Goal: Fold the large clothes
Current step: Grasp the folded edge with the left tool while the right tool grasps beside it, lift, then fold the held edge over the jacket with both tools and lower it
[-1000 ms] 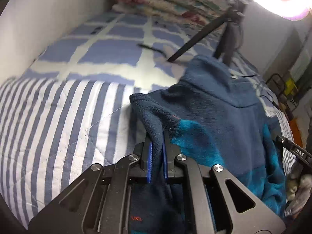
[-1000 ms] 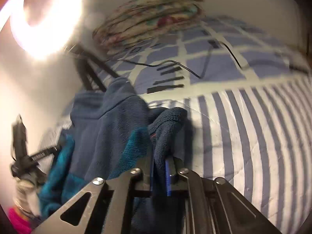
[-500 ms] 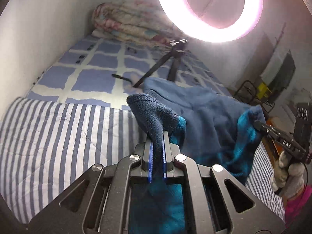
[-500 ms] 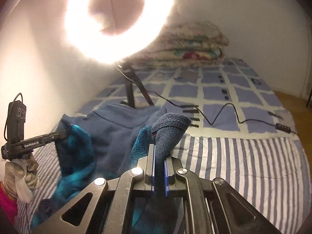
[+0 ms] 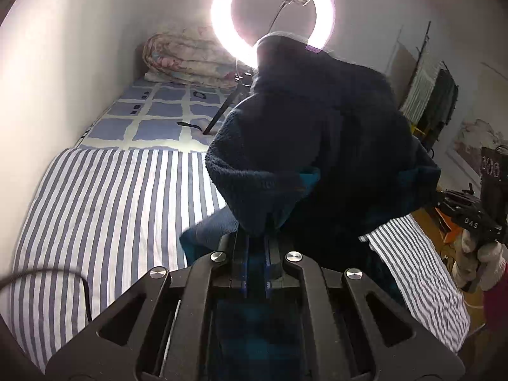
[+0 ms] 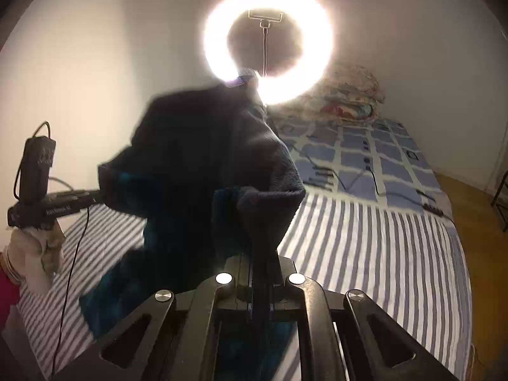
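Both grippers were clamped on the same garment, a dark navy fleece jacket (image 5: 317, 133) with teal panels, and each was held up off the bed so that the jacket hung between them. In the left wrist view the left gripper (image 5: 255, 250) sat at the bottom centre of the frame, its blue-lined jaws pressed together on a thick fold of fleece that bulged just above them; the rest of the jacket filled the centre and right of the frame, and its collar reached up in front of the ring light (image 5: 273, 9) at the top. In the right wrist view the right gripper (image 6: 260, 270) pinched another fold at the bottom centre, with the jacket (image 6: 197, 165) rising to the centre left and blurred at its edges. Pinching two separate points probably served to spread the garment by its own weight before laying it flat. The striped sheet (image 5: 111, 222) lay bare at the lower left of the left view, a likely place to set it down. A folded floral quilt (image 5: 187, 60) lay at the far end of the bed, against the wall. A gloved hand (image 6: 35, 254) with the other gripper showed at the left edge of the right view.
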A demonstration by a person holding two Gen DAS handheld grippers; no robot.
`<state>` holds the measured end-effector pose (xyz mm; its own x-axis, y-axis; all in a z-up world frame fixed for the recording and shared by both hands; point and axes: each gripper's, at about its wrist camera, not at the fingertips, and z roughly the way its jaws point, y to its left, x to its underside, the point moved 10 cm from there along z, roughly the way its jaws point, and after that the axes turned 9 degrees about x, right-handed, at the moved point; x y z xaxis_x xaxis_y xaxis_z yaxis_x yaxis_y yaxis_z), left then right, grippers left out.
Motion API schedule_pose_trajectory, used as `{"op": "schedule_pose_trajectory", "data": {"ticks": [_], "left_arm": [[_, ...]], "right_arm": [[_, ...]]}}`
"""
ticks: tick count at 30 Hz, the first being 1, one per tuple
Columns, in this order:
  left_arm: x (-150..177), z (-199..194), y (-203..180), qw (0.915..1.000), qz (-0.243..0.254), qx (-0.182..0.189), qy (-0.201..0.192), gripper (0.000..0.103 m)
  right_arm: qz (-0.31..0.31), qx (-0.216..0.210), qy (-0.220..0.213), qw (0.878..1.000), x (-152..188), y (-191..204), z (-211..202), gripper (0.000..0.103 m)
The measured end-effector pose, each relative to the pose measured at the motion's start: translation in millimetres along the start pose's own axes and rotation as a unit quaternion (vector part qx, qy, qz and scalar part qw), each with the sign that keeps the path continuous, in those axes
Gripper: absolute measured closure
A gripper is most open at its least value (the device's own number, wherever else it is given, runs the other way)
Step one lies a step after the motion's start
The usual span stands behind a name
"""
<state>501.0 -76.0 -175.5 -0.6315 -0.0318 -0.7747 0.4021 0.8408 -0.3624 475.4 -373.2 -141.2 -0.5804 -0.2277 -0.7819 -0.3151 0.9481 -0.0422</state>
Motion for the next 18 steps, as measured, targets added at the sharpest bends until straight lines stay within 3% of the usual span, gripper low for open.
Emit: {"op": "schedule_pose_trajectory", "data": {"ticks": [5, 13, 15, 17, 18], "left_arm": [[48.4, -27.2, 0.6, 1.0, -0.001, 0.004, -0.002, 0.098], [118.5, -53.3, -3.0, 0.9979, 0.047, -0.023, 0.037, 0.096], [133.4, -61.8, 0.5, 0.9978, 0.042, -0.018, 0.047, 0.091], [147.2, -76.6, 7.2, 0.9986, 0.022, -0.009, 0.048, 0.076], [149.9, -83.0, 9.0, 0.9989, 0.013, -0.004, 0.045, 0.07]], "right_arm": [[0.011, -0.011, 0.014, 1.0, 49.6, 1.3, -21.5, 0.099], [0.013, -0.017, 0.03, 0.999, 114.7, 5.1, -23.3, 0.099], [0.012, -0.018, 0.04, 0.999, 129.6, 6.5, -25.9, 0.094], [0.019, -0.02, 0.045, 0.999, 140.5, 5.2, -31.8, 0.091], [0.028, -0.021, 0.046, 0.998, 146.9, 2.3, -37.9, 0.083]]}}
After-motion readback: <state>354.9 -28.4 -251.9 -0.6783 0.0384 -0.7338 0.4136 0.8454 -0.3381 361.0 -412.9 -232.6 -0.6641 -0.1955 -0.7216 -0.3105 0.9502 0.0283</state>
